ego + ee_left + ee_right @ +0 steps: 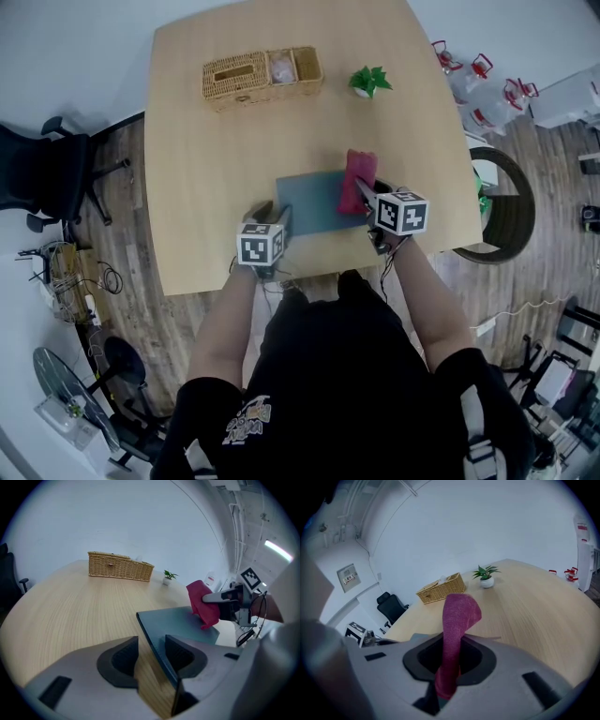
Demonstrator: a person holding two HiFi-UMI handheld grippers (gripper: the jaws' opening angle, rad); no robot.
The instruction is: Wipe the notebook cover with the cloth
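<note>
A grey-blue notebook (314, 200) lies flat on the wooden table (206, 169), near its front edge. My left gripper (273, 223) is at the notebook's left end. In the left gripper view the notebook (187, 623) has its edge running between the jaws of the left gripper (151, 652), which stand apart, the right one over the cover, the left one over bare wood. My right gripper (372, 202) is shut on a red cloth (358, 178) that rests on the notebook's right end. The cloth (458, 616) rises folded out of the right gripper (449, 667).
A wicker basket (261, 77) and a small potted plant (368, 81) stand at the table's far side. A black office chair (37, 178) is on the left. Red-capped containers (487, 80) sit on the floor at the right.
</note>
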